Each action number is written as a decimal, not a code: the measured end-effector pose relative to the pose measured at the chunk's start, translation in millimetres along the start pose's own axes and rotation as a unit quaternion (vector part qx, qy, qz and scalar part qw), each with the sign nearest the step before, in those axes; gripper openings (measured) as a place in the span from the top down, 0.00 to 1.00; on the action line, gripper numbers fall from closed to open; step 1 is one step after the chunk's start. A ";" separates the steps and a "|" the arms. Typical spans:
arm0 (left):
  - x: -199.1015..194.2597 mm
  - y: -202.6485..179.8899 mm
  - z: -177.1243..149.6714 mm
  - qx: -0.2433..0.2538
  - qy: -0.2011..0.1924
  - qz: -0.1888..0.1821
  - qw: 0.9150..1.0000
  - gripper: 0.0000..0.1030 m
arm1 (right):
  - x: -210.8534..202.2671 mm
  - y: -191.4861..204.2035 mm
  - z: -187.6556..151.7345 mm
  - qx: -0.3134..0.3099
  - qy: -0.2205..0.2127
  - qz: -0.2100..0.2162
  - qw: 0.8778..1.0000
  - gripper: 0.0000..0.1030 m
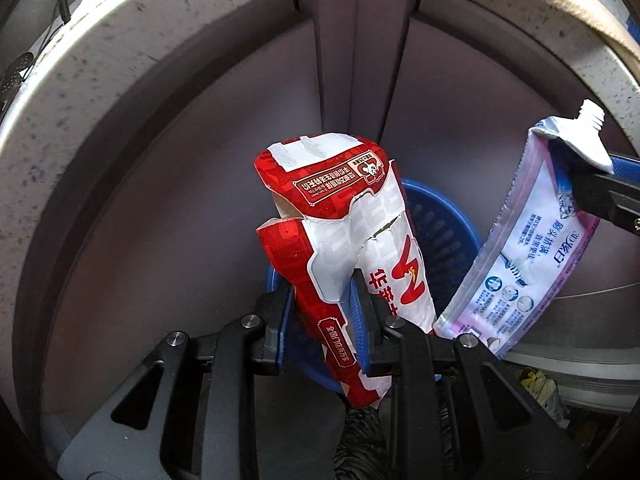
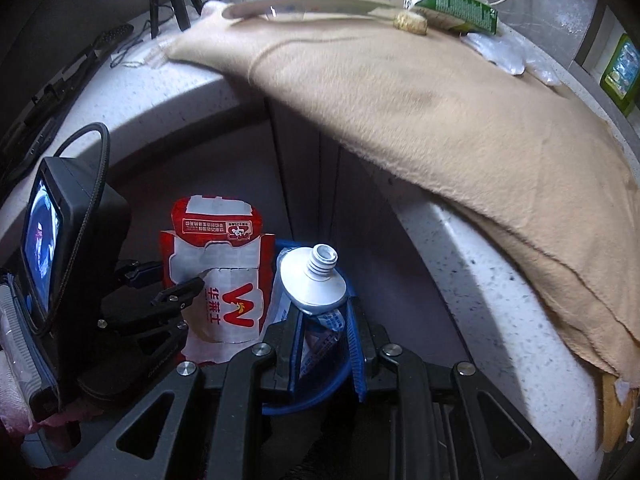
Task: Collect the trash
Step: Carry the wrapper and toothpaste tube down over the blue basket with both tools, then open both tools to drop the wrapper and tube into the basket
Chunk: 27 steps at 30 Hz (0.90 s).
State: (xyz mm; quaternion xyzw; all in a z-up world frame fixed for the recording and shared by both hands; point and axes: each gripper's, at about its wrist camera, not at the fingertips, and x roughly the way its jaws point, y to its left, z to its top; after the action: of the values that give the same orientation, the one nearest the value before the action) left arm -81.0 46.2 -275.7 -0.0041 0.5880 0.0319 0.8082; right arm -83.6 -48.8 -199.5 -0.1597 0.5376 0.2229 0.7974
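Red carton (image 1: 340, 248) clamped in left tool (image 1: 322, 316), toothpaste tube (image 2: 316, 284) in right tool (image 2: 324, 344), above blue bin's rim (image 1: 444, 196).

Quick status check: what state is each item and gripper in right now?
Left gripper: shut on red carton.
Red carton: flattened, torn, held above blue basket.
Right gripper: shut on toothpaste tube.
Toothpaste tube: uncapped, squeezed flat.
Blue basket: upright, below both.
Green carton: lying on counter.

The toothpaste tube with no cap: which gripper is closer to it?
Right. The right gripper is clamped on the toothpaste tube; the left gripper holds the red and white carton beside it.
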 end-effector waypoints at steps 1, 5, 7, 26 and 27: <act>1.6 0.3 0.9 -0.001 0.001 0.001 1.000 0.77 | 2.6 0.4 0.5 0.001 0.003 0.000 1.000 0.81; 2.0 0.5 2.8 -0.007 0.002 0.003 1.000 0.76 | 7.9 3.5 6.6 0.003 0.006 0.002 1.000 0.81; 1.1 -0.9 4.8 -0.006 0.002 0.002 1.000 0.76 | 8.2 5.5 6.1 0.002 0.006 0.002 1.000 0.81; -10.6 -8.6 -5.9 0.005 0.002 0.011 1.000 0.48 | -7.4 0.7 -0.9 0.005 0.003 0.020 1.000 0.52; -10.2 -9.1 -5.5 0.005 0.003 0.011 1.000 0.48 | -9.1 -0.8 -2.0 0.006 0.003 0.021 1.000 0.52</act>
State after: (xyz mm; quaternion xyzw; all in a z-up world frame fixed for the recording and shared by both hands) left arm -88.9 36.5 -268.0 0.0060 0.5902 0.0383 0.8063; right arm -87.7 -52.1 -191.8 -0.1444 0.5445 0.2357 0.7919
